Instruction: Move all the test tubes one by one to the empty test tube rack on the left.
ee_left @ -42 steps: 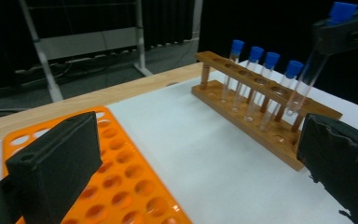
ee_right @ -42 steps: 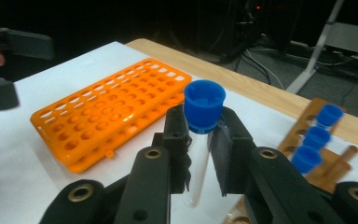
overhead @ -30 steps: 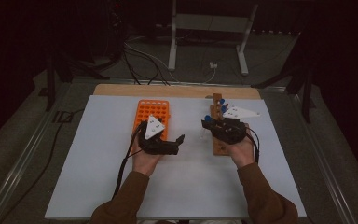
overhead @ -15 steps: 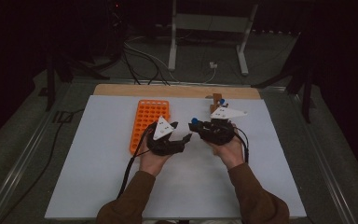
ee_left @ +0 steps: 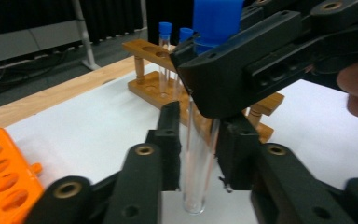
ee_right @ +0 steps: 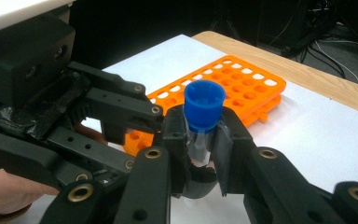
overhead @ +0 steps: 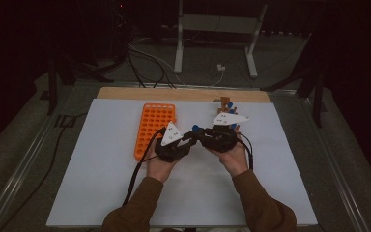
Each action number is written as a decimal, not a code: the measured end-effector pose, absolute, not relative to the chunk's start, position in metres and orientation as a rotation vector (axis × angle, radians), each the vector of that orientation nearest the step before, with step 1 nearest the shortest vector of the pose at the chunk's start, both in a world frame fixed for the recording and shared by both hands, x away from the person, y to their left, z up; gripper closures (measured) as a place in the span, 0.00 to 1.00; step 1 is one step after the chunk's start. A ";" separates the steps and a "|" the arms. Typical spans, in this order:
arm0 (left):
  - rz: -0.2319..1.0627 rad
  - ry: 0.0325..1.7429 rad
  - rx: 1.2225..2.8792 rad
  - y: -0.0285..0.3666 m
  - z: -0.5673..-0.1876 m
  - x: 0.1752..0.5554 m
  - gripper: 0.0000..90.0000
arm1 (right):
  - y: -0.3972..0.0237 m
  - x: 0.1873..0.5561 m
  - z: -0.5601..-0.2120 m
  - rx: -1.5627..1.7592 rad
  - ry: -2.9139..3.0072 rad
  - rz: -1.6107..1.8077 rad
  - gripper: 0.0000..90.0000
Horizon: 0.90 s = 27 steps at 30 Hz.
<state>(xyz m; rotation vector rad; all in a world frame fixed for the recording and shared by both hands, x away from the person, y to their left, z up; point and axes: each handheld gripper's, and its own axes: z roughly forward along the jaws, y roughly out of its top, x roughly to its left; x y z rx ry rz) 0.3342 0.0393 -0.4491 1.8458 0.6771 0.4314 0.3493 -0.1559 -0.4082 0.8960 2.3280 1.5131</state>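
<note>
**Both grippers meet mid-table on one tube**

Left gripper [overhead: 189, 139] leaves the orange rack [overhead: 155, 126] and swings right to meet the right gripper [overhead: 199, 136]. Right gripper comes left from the wooden rack [overhead: 224, 103] with the blue-capped tube [ee_right: 203, 122]. Left jaws, wide earlier, have just been closing and now pinch the tube's glass below the right jaws.

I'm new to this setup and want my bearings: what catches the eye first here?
Mid-table, both tongs meet on one clear test tube with a blue cap: the right tongs clamp it near the cap, the left tongs have just closed lower down. An orange rack lies left, a wooden rack with capped tubes behind.
</note>
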 end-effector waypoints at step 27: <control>0.446 0.758 1.823 0.065 -0.448 0.339 0.86 | -0.188 0.349 -0.415 0.969 2.211 1.431 0.01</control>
